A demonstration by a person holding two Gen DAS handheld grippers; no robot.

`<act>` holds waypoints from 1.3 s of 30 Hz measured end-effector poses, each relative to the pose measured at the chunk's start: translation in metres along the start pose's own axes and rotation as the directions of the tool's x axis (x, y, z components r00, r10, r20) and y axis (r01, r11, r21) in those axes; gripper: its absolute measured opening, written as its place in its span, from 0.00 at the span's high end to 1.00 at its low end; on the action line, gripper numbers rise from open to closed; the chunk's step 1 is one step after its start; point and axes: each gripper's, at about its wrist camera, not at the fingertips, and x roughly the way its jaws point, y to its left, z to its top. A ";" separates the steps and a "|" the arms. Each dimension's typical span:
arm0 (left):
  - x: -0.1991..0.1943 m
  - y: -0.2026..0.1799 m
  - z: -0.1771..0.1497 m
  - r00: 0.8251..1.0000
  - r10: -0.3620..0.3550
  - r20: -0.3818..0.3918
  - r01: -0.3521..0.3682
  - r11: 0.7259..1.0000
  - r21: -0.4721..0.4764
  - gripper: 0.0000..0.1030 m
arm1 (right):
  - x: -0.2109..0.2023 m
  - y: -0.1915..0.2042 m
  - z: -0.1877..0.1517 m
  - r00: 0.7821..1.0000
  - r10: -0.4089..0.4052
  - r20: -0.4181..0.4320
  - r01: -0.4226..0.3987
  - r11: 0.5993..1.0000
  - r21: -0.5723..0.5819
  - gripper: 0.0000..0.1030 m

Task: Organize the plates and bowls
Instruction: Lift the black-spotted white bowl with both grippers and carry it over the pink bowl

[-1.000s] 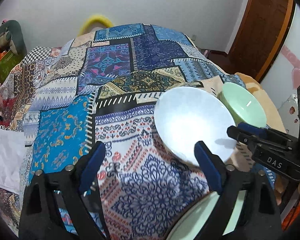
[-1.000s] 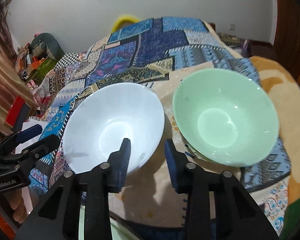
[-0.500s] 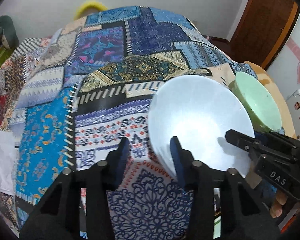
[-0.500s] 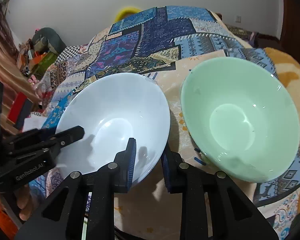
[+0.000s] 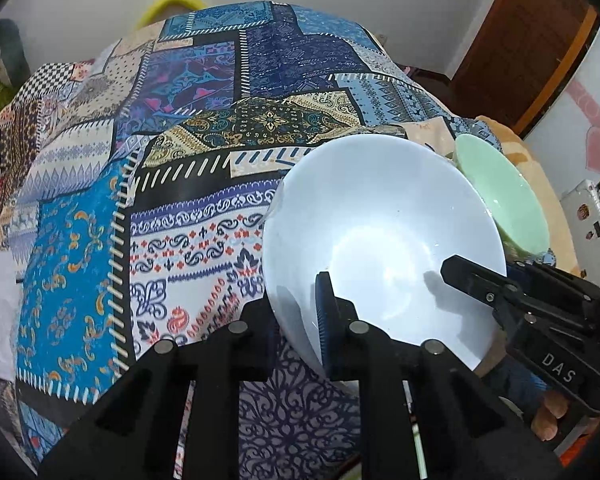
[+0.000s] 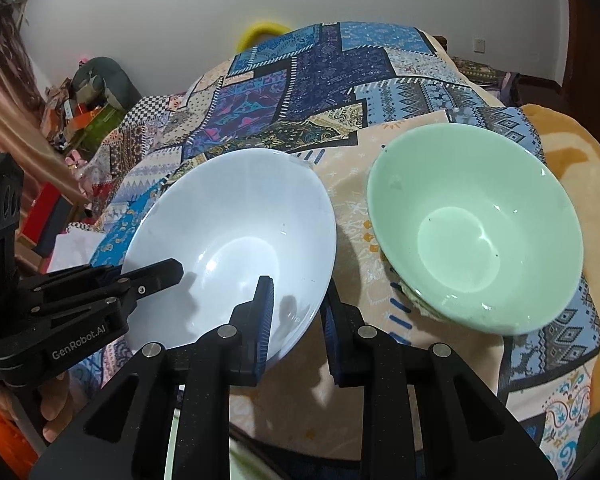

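A patchwork bedspread [image 5: 204, 184] covers the whole surface, blue and cream panels everywhere. On it sit 2 bowls side by side: the white bowl [image 6: 236, 248] tilted up at the near edge, the mint-green bowl [image 6: 476, 232] just beside it on the right. Both tongs bite the white bowl's rim. The right gripper [image 6: 296, 320] clamps the near rim, 1 pad inside, 1 outside. The left gripper [image 5: 300, 316] has just been closing and now pinches the rim too.
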 end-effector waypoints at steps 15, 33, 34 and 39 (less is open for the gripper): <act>-0.049 -0.011 -0.020 0.998 0.006 0.061 -0.006 1.000 0.001 0.85 | -0.031 0.018 -0.010 1.000 -0.003 0.029 0.004 0.999 -0.036 0.79; -0.132 -0.010 -0.056 0.988 0.026 0.150 -0.022 0.999 -0.030 0.85 | -0.079 0.065 -0.028 0.995 0.023 0.097 -0.015 0.996 -0.088 0.79; -0.138 -0.010 -0.059 0.987 0.029 0.156 -0.024 0.999 -0.032 0.85 | -0.081 0.067 -0.030 0.995 0.026 0.100 -0.017 0.996 -0.090 0.79; -0.163 -0.002 -0.075 0.983 0.035 0.178 -0.026 0.998 -0.052 0.85 | -0.090 0.084 -0.038 0.993 0.039 0.110 -0.027 0.994 -0.110 0.79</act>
